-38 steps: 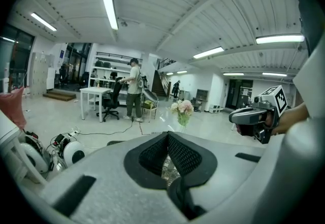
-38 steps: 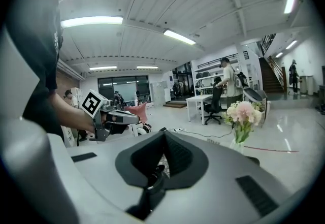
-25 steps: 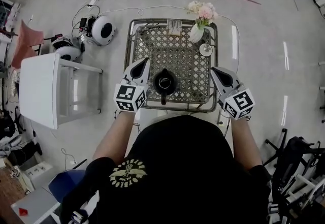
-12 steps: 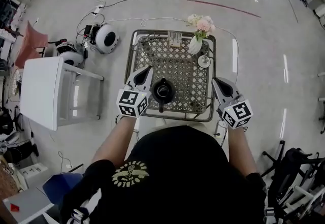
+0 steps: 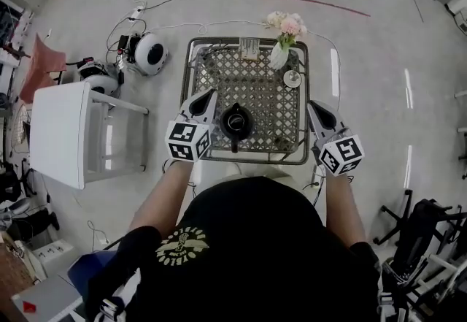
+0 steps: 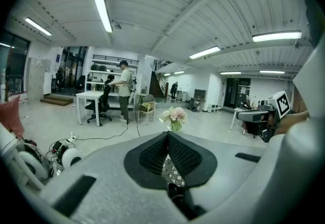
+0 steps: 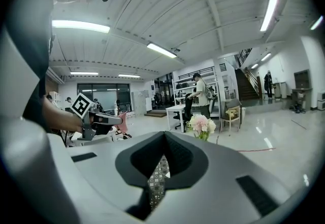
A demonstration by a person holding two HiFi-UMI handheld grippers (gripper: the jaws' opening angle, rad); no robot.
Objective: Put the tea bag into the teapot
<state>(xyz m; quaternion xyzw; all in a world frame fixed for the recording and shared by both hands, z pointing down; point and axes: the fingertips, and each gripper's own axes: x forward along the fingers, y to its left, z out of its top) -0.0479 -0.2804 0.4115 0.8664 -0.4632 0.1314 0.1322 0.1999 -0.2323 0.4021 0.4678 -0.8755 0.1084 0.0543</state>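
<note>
Teapot (image 5: 236, 121) — one, black, stood on the near half of the counter (image 5: 257, 78), a square metal lattice top, with its handle toward the person. Other things on the counter, one of each: a white vase (image 5: 279, 56) of pink and cream flowers at the far right corner, a small round dish (image 5: 292, 78) just beside the vase on its near side, and a small pale packet (image 5: 250, 44) at the far edge. The packet was too small to tell whether it was the tea bag, and no other tea bag could be made out. Off the counter there were one white side table (image 5: 62, 134) to the left and two round white devices (image 5: 149, 53) on the floor.

Two tongs, one per hand. The left tongs (image 5: 209, 94) sat over the counter just beside the teapot on its left, not touching it. In the left gripper view the left tongs (image 6: 167, 135) had the jaw tips together, nothing gripped, only lattice and the dark teapot showing below the pads. The right tongs (image 5: 315, 104) were at the counter's right edge, well apart from the teapot. In the right gripper view the right tongs (image 7: 163, 135) were closed to the tips too — empty, only lattice in the gap.
</note>
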